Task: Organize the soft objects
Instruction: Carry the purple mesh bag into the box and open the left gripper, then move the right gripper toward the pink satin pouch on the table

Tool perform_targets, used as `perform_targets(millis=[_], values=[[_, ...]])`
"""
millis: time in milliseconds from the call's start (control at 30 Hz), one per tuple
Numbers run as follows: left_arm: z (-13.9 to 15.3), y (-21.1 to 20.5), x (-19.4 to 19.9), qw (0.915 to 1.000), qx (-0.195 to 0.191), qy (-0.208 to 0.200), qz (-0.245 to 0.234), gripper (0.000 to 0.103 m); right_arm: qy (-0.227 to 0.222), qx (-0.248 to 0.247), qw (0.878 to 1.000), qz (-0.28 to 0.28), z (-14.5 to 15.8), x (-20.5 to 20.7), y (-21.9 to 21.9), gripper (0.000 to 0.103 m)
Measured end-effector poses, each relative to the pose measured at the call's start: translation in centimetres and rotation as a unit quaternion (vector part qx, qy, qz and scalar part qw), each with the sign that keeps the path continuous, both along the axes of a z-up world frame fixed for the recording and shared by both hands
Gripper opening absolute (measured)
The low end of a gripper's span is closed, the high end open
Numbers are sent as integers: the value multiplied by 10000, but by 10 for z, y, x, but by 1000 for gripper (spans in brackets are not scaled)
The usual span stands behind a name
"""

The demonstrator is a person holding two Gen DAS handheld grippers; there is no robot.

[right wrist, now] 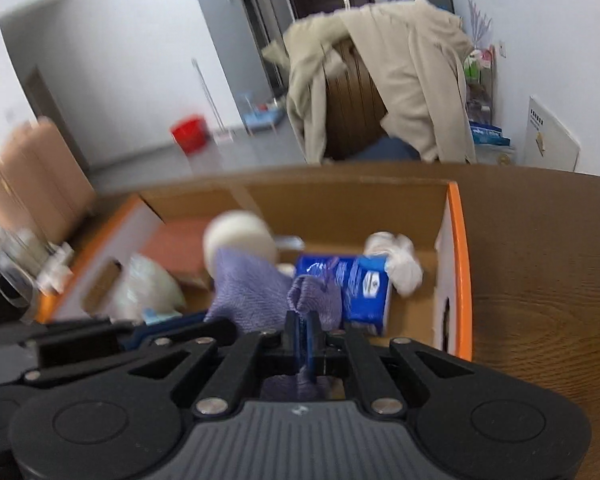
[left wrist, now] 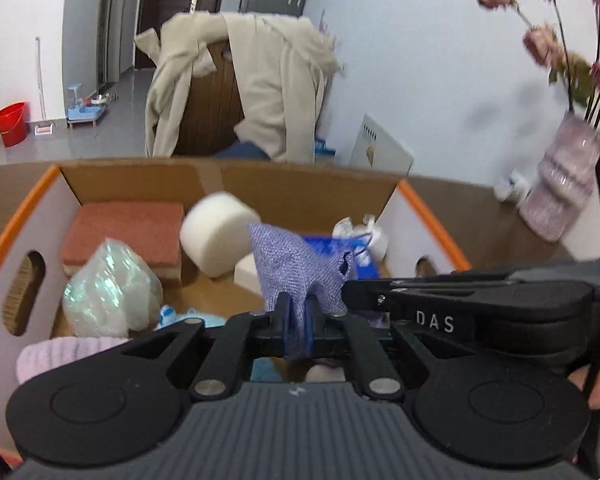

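Purple cloth [left wrist: 296, 268] is held above the cardboard box [left wrist: 228, 184], pinched at two points; left gripper [left wrist: 296, 316] is clamped on one part, jaws nearly closed; right gripper [right wrist: 306, 332] is clamped fully on another part. Inside box: white foam cyl. [left wrist: 216, 232] near back wall, red sponge [left wrist: 124, 232] at back-left corner, blue pkt. [right wrist: 360, 288] toward right wall. Box rests on wooden table [right wrist: 540, 280].
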State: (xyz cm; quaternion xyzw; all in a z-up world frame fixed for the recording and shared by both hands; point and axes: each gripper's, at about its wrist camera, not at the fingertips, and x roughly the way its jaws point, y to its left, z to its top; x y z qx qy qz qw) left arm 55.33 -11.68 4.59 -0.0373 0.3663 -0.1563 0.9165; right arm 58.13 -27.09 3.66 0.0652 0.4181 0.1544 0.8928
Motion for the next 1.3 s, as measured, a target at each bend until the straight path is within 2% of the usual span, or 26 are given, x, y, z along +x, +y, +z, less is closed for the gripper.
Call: perform_targets(millis=[100,233,300,367,400,467,633,700,767,900,1100,1167,1233,1300], values=[[-12,6,5,9999,-86,132,27,10,220,-81,9996,151,-8,6,2,4],[-11,11,4,9997,-162,192,30,10,427,-62,9988,216,-15,15,4,2],[-7,11,-1,9998,-34,213,2,14,469,-25,9986,234,-13,12,5,8],[1,13,-13,9999,5,94,-68,36,416,-28,9988,255,-8,7,4,12],[6,15,-20,9999,-41,24,-111,40,355,-89,9990,252,-5,4,3,13],[16,15,-30,9999,22,-98,-80,41,234,-124,9995,198,5,-3,-2,18],[53,25,-61,9983,157,-557,106,43,-191,-98,9997,115,44,-30,-21,19],[68,27,-80,9945,384,-936,269,47,-456,-83,9988,163,63,-50,-26,19],[80,30,-100,9891,571,-1268,481,51,-702,-138,9971,268,78,-70,-28,24],[96,40,-145,9842,487,-1592,605,58,-1118,-155,9926,452,102,-113,-34,26],[100,51,-217,9747,482,-2055,732,76,-1743,-37,9823,680,121,-179,-38,45],[94,52,-238,9719,535,-2158,776,87,-2033,55,9752,873,121,-204,-40,66],[84,56,-258,9693,587,-2236,835,88,-2250,129,9691,1000,116,-227,-42,77],[75,62,-276,9696,507,-2195,951,88,-2367,32,9661,1034,108,-249,-44,77]])
